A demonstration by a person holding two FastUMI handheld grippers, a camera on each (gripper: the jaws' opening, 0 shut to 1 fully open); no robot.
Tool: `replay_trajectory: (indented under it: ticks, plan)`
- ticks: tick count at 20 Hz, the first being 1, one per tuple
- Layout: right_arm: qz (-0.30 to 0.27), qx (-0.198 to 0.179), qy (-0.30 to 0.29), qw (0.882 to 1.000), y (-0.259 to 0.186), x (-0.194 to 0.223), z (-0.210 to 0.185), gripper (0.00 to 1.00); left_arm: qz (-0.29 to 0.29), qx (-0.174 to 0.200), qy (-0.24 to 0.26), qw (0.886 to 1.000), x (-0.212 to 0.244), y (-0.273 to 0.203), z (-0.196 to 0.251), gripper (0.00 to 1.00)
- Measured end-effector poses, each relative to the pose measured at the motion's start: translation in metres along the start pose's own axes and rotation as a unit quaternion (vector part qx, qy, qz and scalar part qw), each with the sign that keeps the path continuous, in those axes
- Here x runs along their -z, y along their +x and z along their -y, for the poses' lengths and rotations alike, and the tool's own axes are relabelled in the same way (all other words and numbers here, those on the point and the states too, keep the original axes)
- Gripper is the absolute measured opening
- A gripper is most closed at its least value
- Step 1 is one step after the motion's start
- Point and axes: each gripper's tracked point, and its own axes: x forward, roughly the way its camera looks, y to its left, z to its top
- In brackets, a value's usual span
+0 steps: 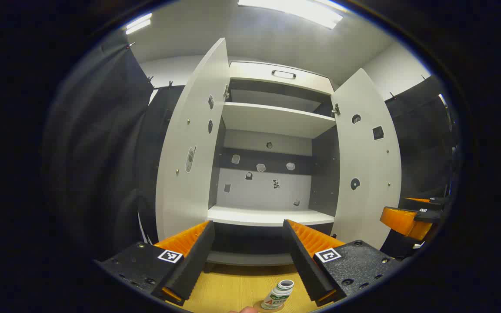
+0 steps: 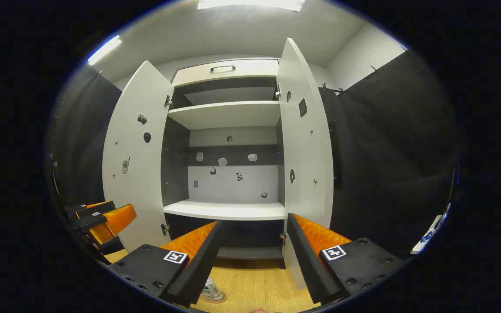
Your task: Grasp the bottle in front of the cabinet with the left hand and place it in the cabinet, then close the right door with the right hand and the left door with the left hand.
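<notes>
The bottle (image 1: 279, 295) stands at the desk's (image 1: 233, 289) near edge before the open cabinet (image 1: 272, 215). Both grippers (image 1: 247, 256) (image 2: 250, 261) are released. It looks light, rigid and slick (grasp mid-body).

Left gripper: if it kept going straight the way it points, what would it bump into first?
Probably nothing soon. The open left gripper aims between both open doors into the cabinet, so likely its lower front or back wall; depth is unclear. The bottle sits below that line.

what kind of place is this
Likely a staged test booth, not a home: black cloth walls, an open white cabinet with bare shelves, and a small bottle on a wooden floor.
</notes>
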Motion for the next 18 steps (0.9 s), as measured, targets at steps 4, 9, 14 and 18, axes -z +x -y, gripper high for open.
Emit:
replay_trajectory:
  ticks: [4, 9, 14, 18]
  plan:
    - [-0.001, -0.001, 0.003, 1.000, -0.001, 0.000, -0.001, 0.96, -0.003, -0.003, 0.002, 1.000, 0.001, 0.000, -0.005, 0.96]
    - [0.001, -0.001, 0.008, 1.000, -0.003, 0.000, -0.002, 0.96, 0.008, -0.008, 0.008, 1.000, -0.008, -0.003, -0.010, 0.95]
    - [0.002, -0.003, 0.008, 1.000, -0.004, 0.000, -0.003, 0.96, 0.014, -0.014, 0.012, 1.000, -0.014, -0.008, -0.014, 0.95]
    - [0.003, -0.003, 0.010, 1.000, -0.007, 0.001, -0.004, 0.96, 0.013, -0.015, 0.008, 1.000, -0.012, -0.012, -0.016, 0.96]
